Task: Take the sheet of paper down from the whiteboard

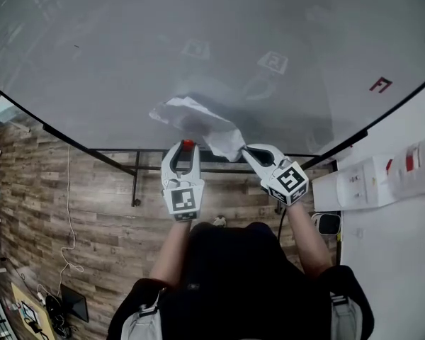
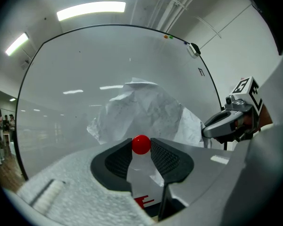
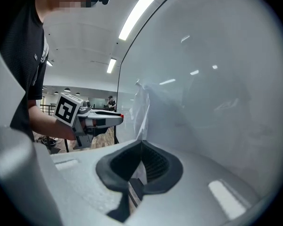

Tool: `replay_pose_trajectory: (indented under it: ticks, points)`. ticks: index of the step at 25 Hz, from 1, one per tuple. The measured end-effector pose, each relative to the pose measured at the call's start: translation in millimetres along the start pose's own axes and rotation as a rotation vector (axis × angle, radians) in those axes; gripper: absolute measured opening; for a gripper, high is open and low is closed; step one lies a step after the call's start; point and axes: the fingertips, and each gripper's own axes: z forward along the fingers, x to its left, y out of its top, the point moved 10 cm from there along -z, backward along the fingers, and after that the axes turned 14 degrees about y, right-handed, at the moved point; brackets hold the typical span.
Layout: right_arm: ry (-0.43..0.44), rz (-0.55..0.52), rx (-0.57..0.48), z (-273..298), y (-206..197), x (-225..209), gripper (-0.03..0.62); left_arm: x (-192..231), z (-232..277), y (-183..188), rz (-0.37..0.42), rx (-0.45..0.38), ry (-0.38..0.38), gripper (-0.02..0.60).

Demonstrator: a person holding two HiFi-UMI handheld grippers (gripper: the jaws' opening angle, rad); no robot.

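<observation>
A crumpled white sheet of paper (image 1: 198, 122) hangs against the glossy whiteboard (image 1: 198, 41). My left gripper (image 1: 188, 147) is shut on a small red ball-shaped magnet (image 1: 188, 145) just below the sheet. In the left gripper view the magnet (image 2: 141, 144) sits between the black pads (image 2: 119, 161), with the paper (image 2: 141, 109) behind it. My right gripper (image 1: 246, 151) is shut on the sheet's lower right corner. In the right gripper view the paper (image 3: 142, 109) runs edge-on from the closed jaws up along the board (image 3: 217, 79).
The board's black stand (image 1: 136, 176) rests on a wood-plank floor (image 1: 92, 218). A white wall with a socket box (image 1: 361, 183) lies at the right. There is a red mark (image 1: 380, 85) on the board. Cables (image 1: 71, 261) trail on the floor at the left.
</observation>
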Motion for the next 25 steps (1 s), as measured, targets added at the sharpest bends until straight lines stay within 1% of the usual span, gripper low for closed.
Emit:
replay_pose_trajectory:
  ticks: [3,8,11,14,19,22,25]
  points:
    - [-0.002,-0.027,0.013,-5.8,3.4,11.6,0.005,-4.9,-13.3,4.5,0.016,-0.01,0.002,0.132]
    - [-0.005,-0.048,0.027,-30.6,5.4,26.4,0.005,-23.9,-33.7,11.5,-0.013,-0.002,-0.003,0.131]
    - [-0.015,-0.049,0.037,-51.7,0.6,35.6,0.005,-39.9,-49.6,14.7,-0.008,0.008,-0.015,0.132]
    - [-0.018,-0.046,0.042,-70.9,-5.5,50.9,0.005,-56.5,-64.6,14.6,0.016,0.028,-0.035,0.132]
    - [-0.019,-0.103,0.077,-107.8,-13.7,78.0,0.005,-94.2,-96.1,32.4,0.02,0.018,-0.073,0.132]
    - [-0.017,-0.115,0.081,-128.3,-20.3,92.2,0.005,-108.3,-120.9,35.2,0.027,0.027,-0.069,0.132]
    - [-0.025,-0.134,0.101,-142.3,-27.6,104.5,0.005,-114.1,-142.9,35.0,0.034,0.053,-0.053,0.132]
